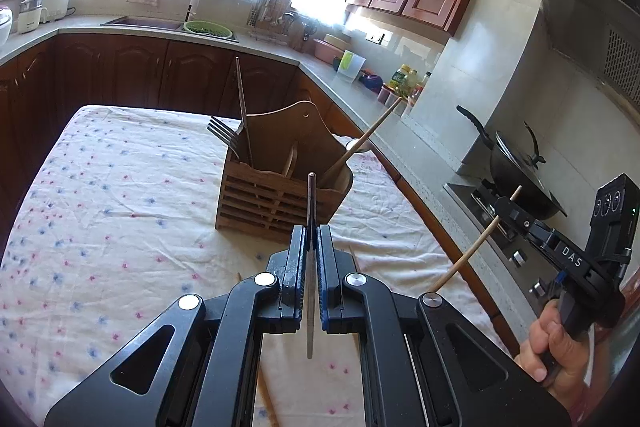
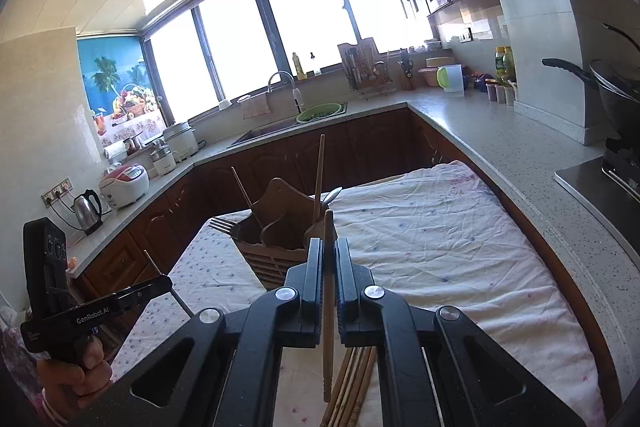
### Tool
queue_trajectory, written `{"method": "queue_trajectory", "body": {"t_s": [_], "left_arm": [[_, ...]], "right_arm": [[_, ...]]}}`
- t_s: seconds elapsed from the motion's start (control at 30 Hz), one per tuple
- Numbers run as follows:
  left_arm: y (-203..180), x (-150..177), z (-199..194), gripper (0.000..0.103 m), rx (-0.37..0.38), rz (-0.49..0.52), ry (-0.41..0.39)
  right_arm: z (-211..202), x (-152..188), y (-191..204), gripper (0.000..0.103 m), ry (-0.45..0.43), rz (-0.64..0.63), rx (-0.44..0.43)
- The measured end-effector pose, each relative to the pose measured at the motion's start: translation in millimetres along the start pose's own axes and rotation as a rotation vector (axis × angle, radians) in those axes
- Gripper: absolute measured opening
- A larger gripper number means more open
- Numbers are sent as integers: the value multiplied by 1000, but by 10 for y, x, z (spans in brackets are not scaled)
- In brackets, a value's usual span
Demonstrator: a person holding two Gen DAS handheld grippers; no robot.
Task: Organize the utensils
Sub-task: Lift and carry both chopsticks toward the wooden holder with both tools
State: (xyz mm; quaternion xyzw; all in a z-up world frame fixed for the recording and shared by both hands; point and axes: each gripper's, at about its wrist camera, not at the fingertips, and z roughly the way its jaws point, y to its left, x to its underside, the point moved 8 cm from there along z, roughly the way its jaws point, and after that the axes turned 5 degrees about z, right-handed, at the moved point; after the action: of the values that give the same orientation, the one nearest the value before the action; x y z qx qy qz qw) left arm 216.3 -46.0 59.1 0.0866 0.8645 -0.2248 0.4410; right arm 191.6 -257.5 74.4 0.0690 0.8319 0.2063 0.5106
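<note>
From my left wrist camera, my left gripper (image 1: 311, 247) has its fingers pinched almost fully together on a dark chopstick (image 1: 311, 211), which stands nearly upright between them, its tip poking above and its tail hanging below. Ahead on the desk (image 1: 120, 195), with its flowered cloth, sits the wooden utensil holder (image 1: 280, 199), already carrying a fork (image 1: 224, 135), a tall dark stick and a wooden-handled spoon (image 1: 360, 147) in its right-hand slot. Off to the right, my right gripper (image 1: 505, 207) is clamped across a pale chopstick (image 1: 476, 243) held in the air. From my right wrist camera, that pale chopstick (image 2: 329, 291) runs up between the nearly shut fingers, its tip just in front of the holder (image 2: 276, 247); a loose bunch of chopsticks (image 2: 352, 383) lies on the cloth below me, and my left gripper (image 2: 160, 285) shows at the left with its dark stick. I judge the risks to be these: each stick is gripped at one narrow point, so it may pivot or slide out as I tilt it; a tip may catch the holder's rim or divider and tip the light holder; and both sticks arriving together may collide.
</note>
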Motion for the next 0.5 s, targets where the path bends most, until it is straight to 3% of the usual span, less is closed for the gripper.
{"method": "queue_trajectory", "body": {"t_s": [0.5], "left_arm": [[92, -200, -77, 4, -14, -6, -53]], "right_arm": [[83, -88, 95, 5, -17, -6, -29]]}}
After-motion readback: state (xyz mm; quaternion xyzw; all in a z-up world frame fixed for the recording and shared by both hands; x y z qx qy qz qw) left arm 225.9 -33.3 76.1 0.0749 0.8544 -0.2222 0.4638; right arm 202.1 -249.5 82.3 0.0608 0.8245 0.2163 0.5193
